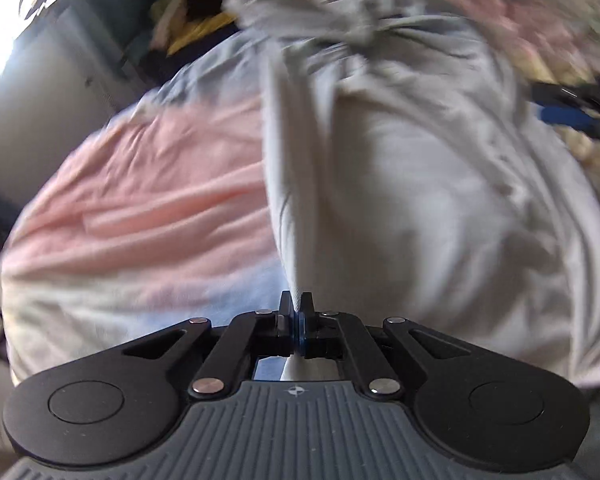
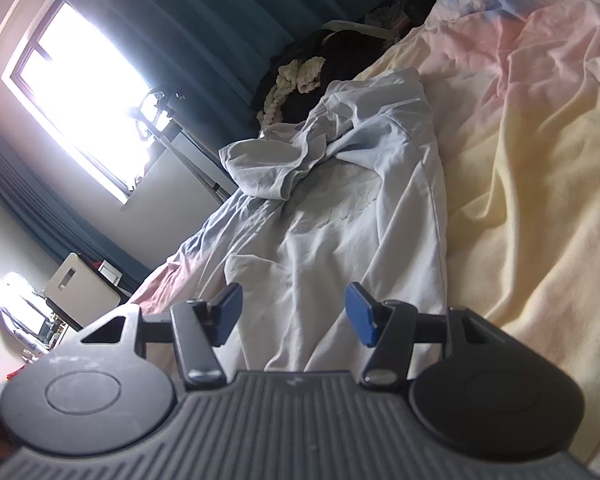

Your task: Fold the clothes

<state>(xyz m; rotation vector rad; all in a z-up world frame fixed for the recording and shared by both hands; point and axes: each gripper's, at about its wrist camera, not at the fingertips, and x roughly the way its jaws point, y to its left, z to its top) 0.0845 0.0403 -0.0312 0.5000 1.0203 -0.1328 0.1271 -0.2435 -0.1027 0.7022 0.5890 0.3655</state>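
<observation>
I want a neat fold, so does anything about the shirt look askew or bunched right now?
Yes. The pale shirt lies wrinkled on the bedsheet, its far end bunched in a heap. The left hand-held gripper pinches a ridge of it; the right hand-held gripper is open.

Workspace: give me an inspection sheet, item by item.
Surface: bed sheet, pastel pink, yellow and blue, wrinkled.
Job's things: pale blue-white shirt lying on the sheet, crumpled at its far end.
Clutter: dark garment with cream knit trim beyond the shirt.
Grippers: left tool shut on a fold of the shirt; right tool open, above the shirt's near edge.
Cables: nothing seen.
Surroundings: bright window, teal curtains.
</observation>
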